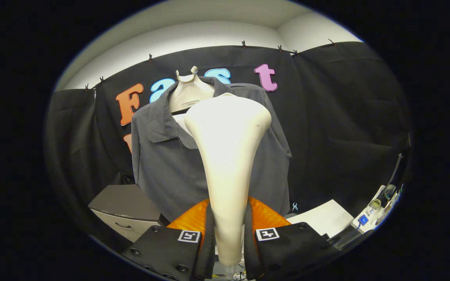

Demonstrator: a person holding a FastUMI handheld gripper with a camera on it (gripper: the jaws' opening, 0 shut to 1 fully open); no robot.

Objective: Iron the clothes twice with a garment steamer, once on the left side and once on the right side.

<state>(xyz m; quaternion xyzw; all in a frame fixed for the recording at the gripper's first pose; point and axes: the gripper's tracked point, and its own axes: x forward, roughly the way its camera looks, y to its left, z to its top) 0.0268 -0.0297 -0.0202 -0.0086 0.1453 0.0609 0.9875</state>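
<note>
Holding the garment steamer [229,156] tight: gripper [229,234] pinching its thin handle, a finger pressed on each side. Wide head of the steamer up at 12 o'clock from the fingers, in front of the grey shirt [162,164]. Shirt hanging on a pale hanger [188,91], just beyond the steamer, collar at about 11 o'clock.

Best way now, at a guess: keep the pinch firm, keep the head flat to the cloth, go slow down one side, then do the other side. No tilting, no rushing.

Black cloth wall [334,117] behind the shirt. Grey drawer box [125,208] at 9 o'clock from the fingers. White board [322,218] at 3 o'clock.
</note>
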